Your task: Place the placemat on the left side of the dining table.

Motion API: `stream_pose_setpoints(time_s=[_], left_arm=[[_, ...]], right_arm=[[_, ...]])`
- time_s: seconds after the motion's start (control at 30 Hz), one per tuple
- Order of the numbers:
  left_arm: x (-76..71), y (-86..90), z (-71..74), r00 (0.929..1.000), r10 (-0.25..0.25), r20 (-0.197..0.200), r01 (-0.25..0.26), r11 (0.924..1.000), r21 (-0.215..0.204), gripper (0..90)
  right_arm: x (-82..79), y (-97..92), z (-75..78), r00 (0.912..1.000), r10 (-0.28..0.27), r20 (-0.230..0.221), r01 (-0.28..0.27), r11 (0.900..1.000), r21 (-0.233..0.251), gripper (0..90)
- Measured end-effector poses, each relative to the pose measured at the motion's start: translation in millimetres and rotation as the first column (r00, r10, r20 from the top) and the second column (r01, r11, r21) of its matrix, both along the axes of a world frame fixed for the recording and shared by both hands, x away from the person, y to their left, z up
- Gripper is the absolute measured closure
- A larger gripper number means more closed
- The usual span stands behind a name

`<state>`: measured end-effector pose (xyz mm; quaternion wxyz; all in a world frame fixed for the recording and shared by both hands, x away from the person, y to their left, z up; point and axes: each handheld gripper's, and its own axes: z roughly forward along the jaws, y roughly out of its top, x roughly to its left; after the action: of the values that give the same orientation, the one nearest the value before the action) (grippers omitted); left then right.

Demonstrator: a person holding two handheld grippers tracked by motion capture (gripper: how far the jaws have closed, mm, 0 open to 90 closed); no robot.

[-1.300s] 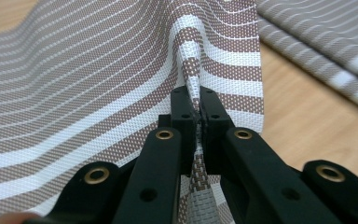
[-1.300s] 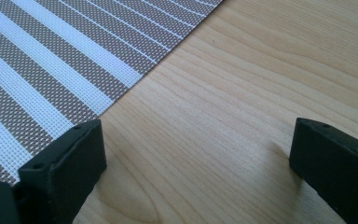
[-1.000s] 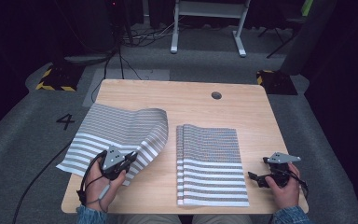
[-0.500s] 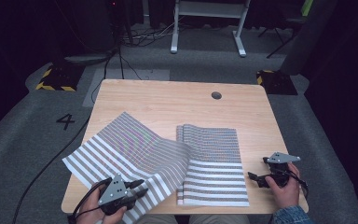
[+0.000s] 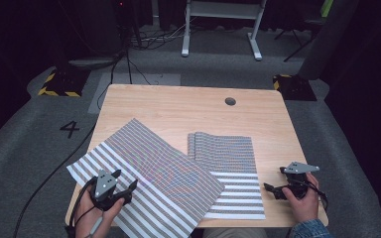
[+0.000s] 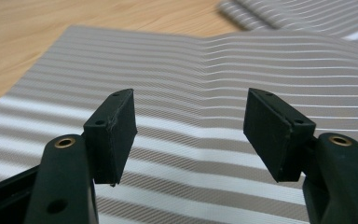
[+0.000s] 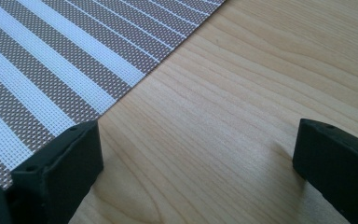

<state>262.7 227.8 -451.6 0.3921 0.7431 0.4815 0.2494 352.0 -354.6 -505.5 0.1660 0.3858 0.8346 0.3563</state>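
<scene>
Left gripper [image 5: 129, 191], jaws just opened and empty, above the near-left striped mat [image 5: 149, 176]; right gripper [image 5: 273, 191], jaws spread, on the table [image 5: 168, 106].

Two striped placemats on one wooden table [image 5: 168, 106]: a spread placemat [image 5: 154, 173] lying at an angle toward the left, a second placemat [image 5: 230, 171] squared up right of it, partly overlapped. Two handheld grippers: the left gripper [image 5: 121, 191] and the right gripper [image 5: 274, 189], one in each of two hands. One round hole [image 5: 230, 101] in the tabletop; one painted numeral 4 [image 5: 69, 129] on the floor.
</scene>
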Motion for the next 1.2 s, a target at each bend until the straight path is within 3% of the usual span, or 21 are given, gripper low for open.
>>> stream_pose_setpoints(time_s=[0.03,0.1,0.13,0.33,0.43,0.47,0.5,0.53,0.57,0.7,0.73,0.97,1.0,1.03,1.13,1.2], left_arm=[[3.6,3.8,-4.3,0.9994,0.03,-0.014,-0.03,0.9995,-0.004,34.5],[8.0,9.0,-9.9,0.9973,0.062,-0.039,-0.06,0.9975,0.036,35.2],[8.0,9.0,-9.9,0.9973,0.062,-0.039,-0.06,0.9975,0.036,35.2],[22.5,23.5,-30.5,0.9762,0.167,-0.138,-0.16,0.9852,0.062,33.8],[26.5,27.5,-36.8,0.9647,0.187,-0.185,-0.172,0.9805,0.096,33.7],[26.5,27.5,-36.8,0.9647,0.187,-0.185,-0.172,0.9805,0.096,33.7],[29.0,28.2,-41.3,0.9553,0.203,-0.215,-0.188,0.9782,0.087,33.4],[29.0,28.2,-41.3,0.9553,0.203,-0.215,-0.188,0.9782,0.087,33.0],[30.6,28.5,-44.5,0.9507,0.209,-0.229,-0.196,0.9773,0.081,32.8],[31.3,29.4,-44.7,0.9532,0.196,-0.23,-0.184,0.9803,0.073,34.6],[32.6,29.5,-45.5,0.9572,0.186,-0.222,-0.176,0.9824,0.064,35.6],[38.0,26.0,-46.4,0.9662,0.156,-0.205,-0.146,0.9873,0.063,38.4],[38.0,23.8,-51.0,0.9852,0.075,-0.154,-0.075,0.9972,0.006,47.4],[38.5,19.9,-50.8,0.9836,0.094,-0.154,-0.093,0.9956,0.015,76.7],[39.3,10.4,-49.6,0.9879,0.082,-0.132,-0.068,0.9923,0.103,86.4],[39.4,8.8,-49.6,0.9877,0.086,-0.131,-0.071,0.9913,0.111,86.6]], right_arm=[[0.0,0.0,0.0,1.0,0.0,0.0,0.0,1.0,0.0,1.6],[0.0,0.1,-0.1,1.0,-0.001,0.0,0.001,1.0,0.0,1.7],[0.0,0.1,-0.1,1.0,-0.001,0.0,0.001,1.0,0.0,1.7],[-0.1,0.1,0.1,1.0,-0.001,-0.001,0.001,1.0,-0.002,1.6],[-0.6,0.1,-0.1,1.0,0.002,-0.001,-0.002,1.0,0.0,1.6],[-0.6,0.1,-0.1,1.0,0.002,-0.001,-0.002,1.0,0.0,1.6],[-0.8,0.0,-0.1,1.0,0.004,-0.001,-0.004,1.0,0.0,1.6],[-0.8,0.0,-0.1,1.0,0.004,-0.001,-0.004,1.0,0.0,1.6],[-0.8,-0.2,-0.1,1.0,0.006,0.0,-0.006,1.0,-0.002,1.7],[-0.8,-0.2,-0.1,1.0,0.006,0.0,-0.006,1.0,-0.001,1.6],[-0.8,-0.2,-0.1,1.0,0.006,0.0,-0.006,1.0,-0.001,1.6],[-0.8,-0.2,-0.1,1.0,0.006,0.0,-0.006,1.0,-0.001,1.7],[-0.8,-0.2,-0.1,1.0,0.006,-0.001,-0.006,1.0,-0.001,1.6],[-0.8,-0.1,-0.1,1.0,0.005,-0.001,-0.005,1.0,-0.001,1.6],[-0.7,-0.3,-0.1,1.0,0.006,-0.002,-0.006,1.0,0.0,1.5],[-0.8,0.0,-0.2,1.0,0.005,-0.001,-0.005,1.0,0.0,1.5]])
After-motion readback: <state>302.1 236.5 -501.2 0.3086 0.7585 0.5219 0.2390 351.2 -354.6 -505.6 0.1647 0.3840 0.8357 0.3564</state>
